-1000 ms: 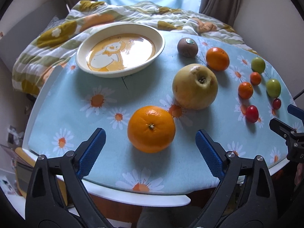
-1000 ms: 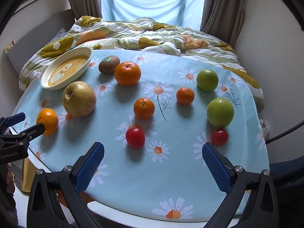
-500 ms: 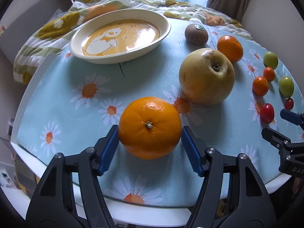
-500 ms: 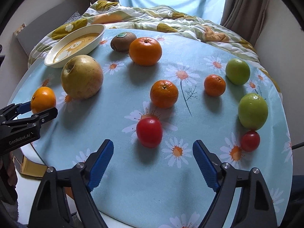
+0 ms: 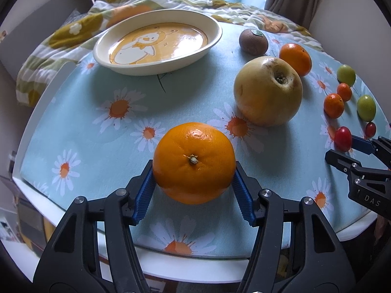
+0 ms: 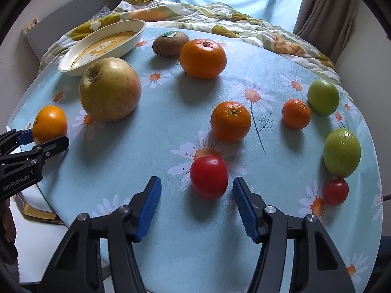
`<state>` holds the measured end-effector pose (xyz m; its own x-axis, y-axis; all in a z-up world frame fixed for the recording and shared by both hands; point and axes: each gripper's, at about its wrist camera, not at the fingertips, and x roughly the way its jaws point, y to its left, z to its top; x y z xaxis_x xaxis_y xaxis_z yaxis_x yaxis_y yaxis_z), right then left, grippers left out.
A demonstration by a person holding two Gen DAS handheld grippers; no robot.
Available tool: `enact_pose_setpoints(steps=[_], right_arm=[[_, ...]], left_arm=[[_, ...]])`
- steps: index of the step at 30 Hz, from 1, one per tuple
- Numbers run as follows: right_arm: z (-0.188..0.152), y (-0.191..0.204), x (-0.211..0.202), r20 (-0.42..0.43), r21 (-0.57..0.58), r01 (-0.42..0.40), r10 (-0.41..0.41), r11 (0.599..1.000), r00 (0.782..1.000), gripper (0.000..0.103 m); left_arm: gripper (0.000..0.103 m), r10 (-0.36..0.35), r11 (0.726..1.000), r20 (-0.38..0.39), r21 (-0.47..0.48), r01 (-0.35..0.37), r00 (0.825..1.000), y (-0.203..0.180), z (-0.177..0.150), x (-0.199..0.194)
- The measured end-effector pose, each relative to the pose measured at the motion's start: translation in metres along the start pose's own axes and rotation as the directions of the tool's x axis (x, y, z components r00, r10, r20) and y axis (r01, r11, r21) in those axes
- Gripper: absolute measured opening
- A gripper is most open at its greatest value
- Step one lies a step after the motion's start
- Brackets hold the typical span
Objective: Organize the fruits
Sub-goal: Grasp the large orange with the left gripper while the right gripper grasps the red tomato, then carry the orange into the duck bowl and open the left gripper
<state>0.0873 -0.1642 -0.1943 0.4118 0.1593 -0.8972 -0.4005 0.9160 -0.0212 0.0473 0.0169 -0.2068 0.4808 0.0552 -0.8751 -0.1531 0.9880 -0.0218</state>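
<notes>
Orange peel fills the middle of the left wrist view: the left gripper [image 5: 194,183] has its blue pads clamped on either side of a big orange [image 5: 194,162], which sits on the daisy-print tablecloth [image 5: 117,127] near the front edge of the table. The pads meet the fruit at its widest part, so the hold looks sound; a straight, slow lift should keep it from rolling out, and the cream dish [image 5: 158,46] beyond seems the likely place to carry it, passing left of the large yellow pear [image 5: 267,91]. In the right wrist view, the right gripper [image 6: 195,207] has just been closing around a red tomato [image 6: 209,176], but the jaws stand apart from it: the right pad is just beside the skin and the left pad is well clear. The tomato sits off-centre, so I would shift the gripper a little rightward before squeezing, and press gently, since soft skin could bruise or the fruit could squirt forward toward the small mandarin [image 6: 231,120].
</notes>
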Motion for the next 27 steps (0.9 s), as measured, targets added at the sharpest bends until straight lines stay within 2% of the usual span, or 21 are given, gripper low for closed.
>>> enact_pose_setpoints(steps=[6,8,10,19,27], right_arm=[[0.005,-0.001,0.001,0.014,0.004,0.011,-0.011,1.0,1.0,0.04],[0.007,-0.003,0.001,0.017,0.006,0.009,-0.009,1.0,1.0,0.031],[0.008,-0.004,0.0,0.017,0.007,0.011,-0.011,1.0,1.0,0.028],[0.018,0.002,-0.022,0.056,-0.022,-0.017,0.018,1.0,0.998,0.028],[0.047,0.008,-0.052,0.107,-0.063,-0.045,0.051,0.997,0.993,0.028]], left_arm=[[0.066,-0.01,1.0,0.006,-0.013,0.01,1.0,0.003,-0.004,-0.002],[0.066,-0.008,1.0,0.005,-0.013,0.008,1.0,0.004,-0.005,-0.002],[0.066,-0.006,1.0,0.004,-0.015,0.006,1.0,0.005,-0.006,-0.003],[0.065,0.008,0.999,0.041,-0.043,-0.006,0.999,0.01,0.0,-0.025],[0.065,0.006,0.998,0.114,-0.067,0.001,0.994,0.016,0.027,-0.06]])
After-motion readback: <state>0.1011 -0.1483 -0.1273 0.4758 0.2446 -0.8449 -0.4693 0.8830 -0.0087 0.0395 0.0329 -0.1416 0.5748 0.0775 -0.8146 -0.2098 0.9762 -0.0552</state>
